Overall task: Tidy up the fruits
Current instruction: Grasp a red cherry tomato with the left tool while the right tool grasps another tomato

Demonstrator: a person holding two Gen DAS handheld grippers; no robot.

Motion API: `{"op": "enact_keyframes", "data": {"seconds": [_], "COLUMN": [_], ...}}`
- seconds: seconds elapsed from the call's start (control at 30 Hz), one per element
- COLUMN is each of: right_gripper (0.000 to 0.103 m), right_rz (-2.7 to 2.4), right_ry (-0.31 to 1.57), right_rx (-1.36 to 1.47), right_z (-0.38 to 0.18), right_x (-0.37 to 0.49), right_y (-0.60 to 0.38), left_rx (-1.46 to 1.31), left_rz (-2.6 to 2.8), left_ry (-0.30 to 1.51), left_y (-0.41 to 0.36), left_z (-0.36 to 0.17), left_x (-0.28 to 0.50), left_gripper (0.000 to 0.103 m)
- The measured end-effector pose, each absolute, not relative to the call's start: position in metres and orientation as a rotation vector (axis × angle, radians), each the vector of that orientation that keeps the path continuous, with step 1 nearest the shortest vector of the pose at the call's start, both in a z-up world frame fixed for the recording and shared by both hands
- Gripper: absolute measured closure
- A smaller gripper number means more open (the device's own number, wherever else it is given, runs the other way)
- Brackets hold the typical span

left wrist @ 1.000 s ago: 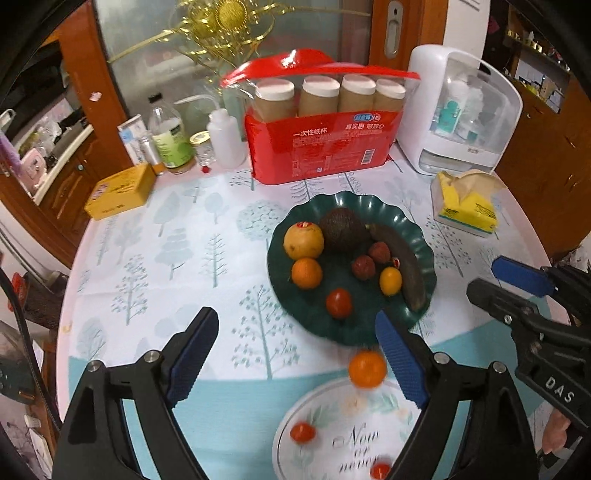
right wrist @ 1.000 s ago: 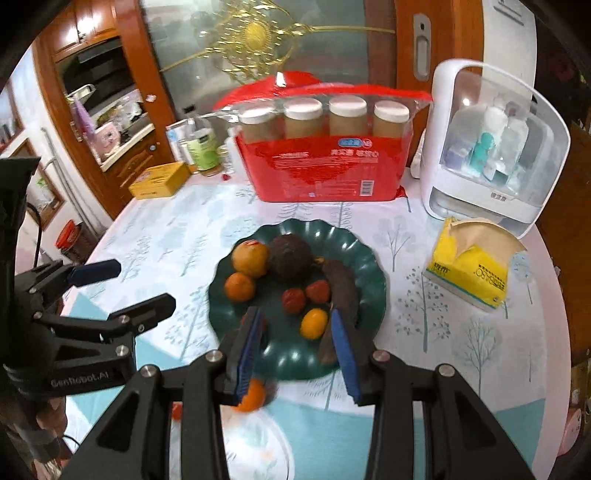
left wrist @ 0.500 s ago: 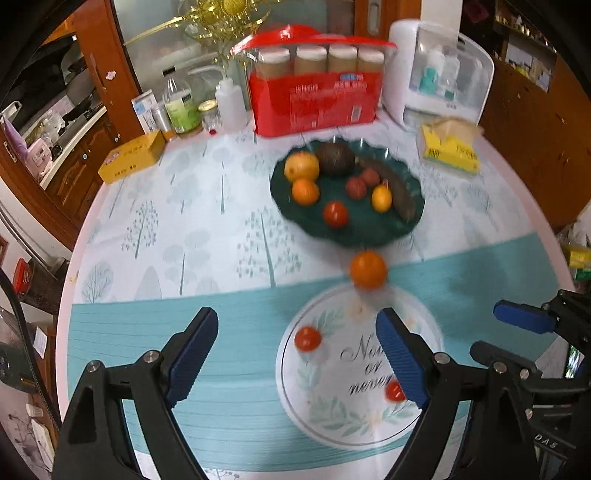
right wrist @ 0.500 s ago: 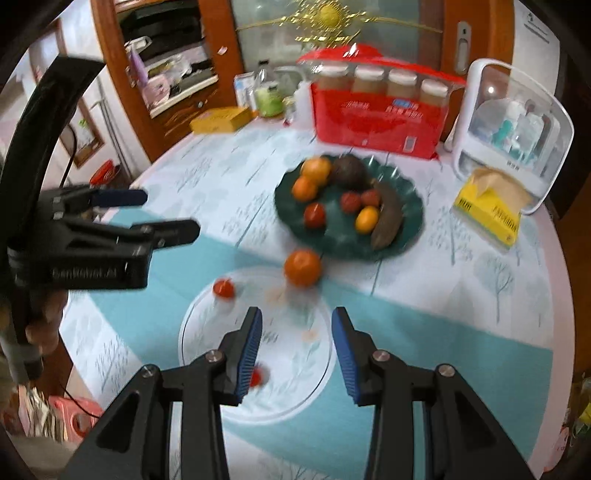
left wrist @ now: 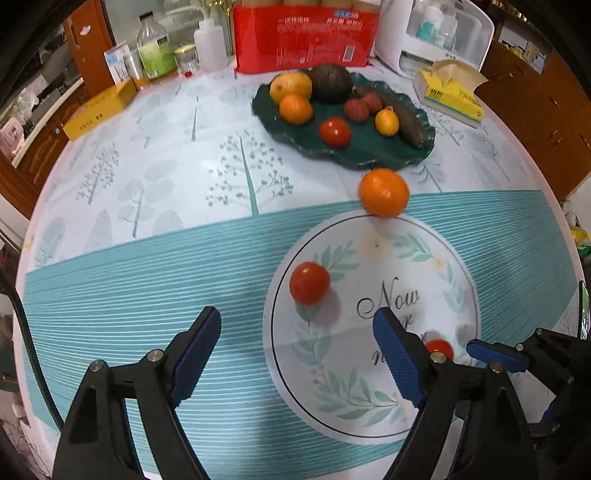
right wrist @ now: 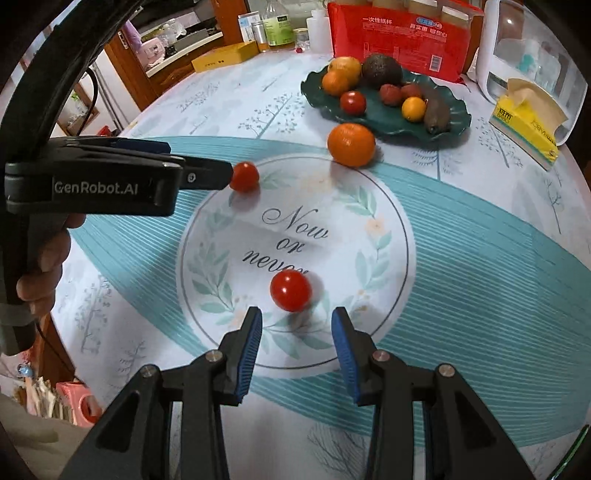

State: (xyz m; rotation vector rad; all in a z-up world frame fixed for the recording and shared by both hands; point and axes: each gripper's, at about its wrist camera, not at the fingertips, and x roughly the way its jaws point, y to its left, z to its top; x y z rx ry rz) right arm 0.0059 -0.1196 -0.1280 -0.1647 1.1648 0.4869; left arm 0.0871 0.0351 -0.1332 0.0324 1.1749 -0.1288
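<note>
A dark green plate point(left wrist: 369, 147) point(right wrist: 388, 114) at the back of the table holds several fruits. An orange point(left wrist: 384, 192) point(right wrist: 351, 144) lies on the cloth just in front of the plate. Two small red tomatoes lie on the printed circle: one point(left wrist: 309, 283) point(right wrist: 244, 176) just ahead of my left gripper point(left wrist: 295, 354), the other point(right wrist: 290, 290) point(left wrist: 439, 349) just ahead of my right gripper point(right wrist: 295, 332). Both grippers are open and empty, low over the near part of the table.
A red pack of paper cups point(left wrist: 306, 33), bottles point(left wrist: 155, 51), a yellow box point(left wrist: 99, 107), a yellow tissue pack point(left wrist: 454, 92) and a white appliance point(left wrist: 436, 37) stand along the back. The table's rim curves close on the right and left.
Both grippers have pulled back from the green plate toward the near side and come lower, so the two tomatoes on the circle now lie just ahead of them. The fruits have not moved.
</note>
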Motion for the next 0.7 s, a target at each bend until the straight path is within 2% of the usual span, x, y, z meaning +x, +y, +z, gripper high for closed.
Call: {"op": "enact_keyframes", "data": {"seconds": [0.2,0.3,0.37,0.4,0.47,0.7], "right_gripper": [0.064,0.069,0.074,0.076,0.076,0.077], "right_rz": [0.444,0.425,0.415,0.41,0.405,0.386], "right_ry": [1.14,1.12,1.105,1.102,1.101,1.1], "right_rx": [-0.15,-0.176,-0.188,-0.189,-0.184,-0.2], "right_z": [-0.144,-0.144,-0.144,-0.144,-0.144,-0.145], "right_x": [0.007,0.009,0.01,0.01,0.011,0.01], "right_y": [-0.111,-0.106,-0.104,-0.104,-0.105,-0.102], "left_rx": [-0.012,-0.018,-0.016,-0.022,-0.044,-0.042], "left_rz": [-0.14,-0.146,-0.145,-0.149,-0.155,-0.164], "left_ry": [1.179,1.187,1.194,1.199,1.203,1.185], "left_y": [0.038,0.037,0.036,0.036,0.036,0.035], "left_z": [-0.15,-0.158,-0.162,-0.164,-0.166,-0.166], "left_x": [0.101,0.107,0.109,0.11,0.111,0.108], "left_gripper": [0.032,0.045,0.061,0.064,0.077,0.079]}}
